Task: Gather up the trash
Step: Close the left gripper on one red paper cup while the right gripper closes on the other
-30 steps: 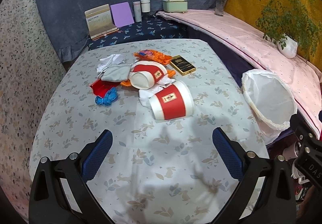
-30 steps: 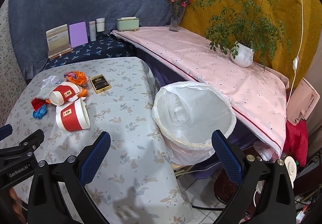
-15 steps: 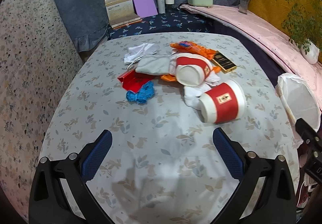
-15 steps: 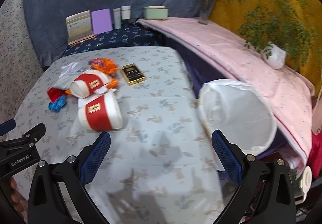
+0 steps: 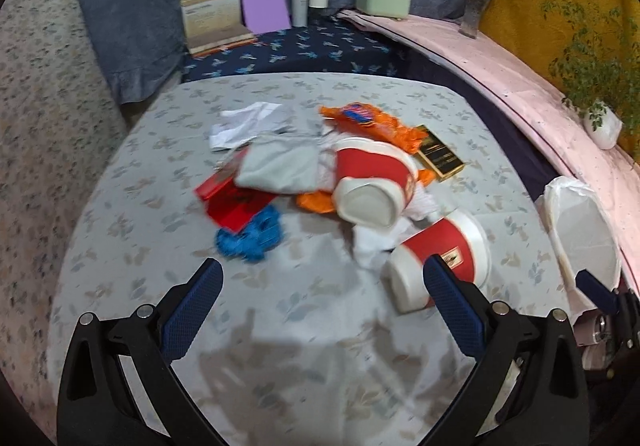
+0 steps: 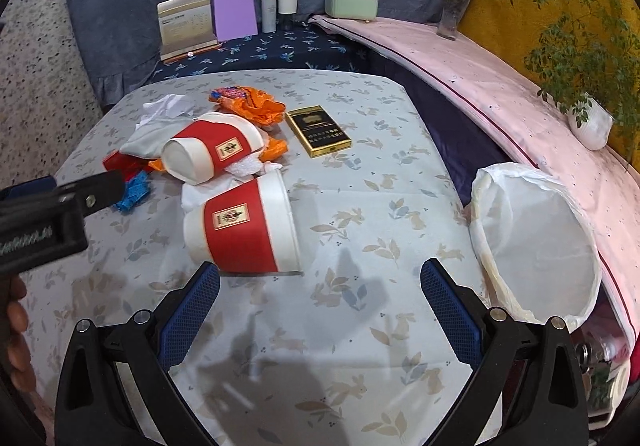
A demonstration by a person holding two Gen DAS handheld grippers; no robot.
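Observation:
A heap of trash lies mid-table: two red-and-white paper cups on their sides, the near one (image 6: 244,226) (image 5: 444,258) and the far one (image 6: 208,151) (image 5: 372,181), an orange wrapper (image 6: 252,103), white tissue (image 5: 248,121), a grey pouch (image 5: 280,165), a red packet (image 5: 236,201), blue scrap (image 5: 252,234) and a black-gold box (image 6: 318,129). My left gripper (image 5: 320,310) is open and empty, just short of the heap. My right gripper (image 6: 320,310) is open and empty, just short of the near cup. A white-lined bin (image 6: 536,246) stands off the table's right edge.
The table (image 6: 360,346) has a floral cloth. Behind it a dark shelf holds a card stand (image 6: 186,25), a purple pad (image 6: 235,15), bottles and a green box (image 6: 352,5). A pink-covered ledge (image 6: 500,85) with a vase and a potted plant (image 6: 588,57) runs along the right.
Both grippers have moved in towards the trash heap, which looms larger. The right view has swung left from the bin to the near cup. Both stay open.

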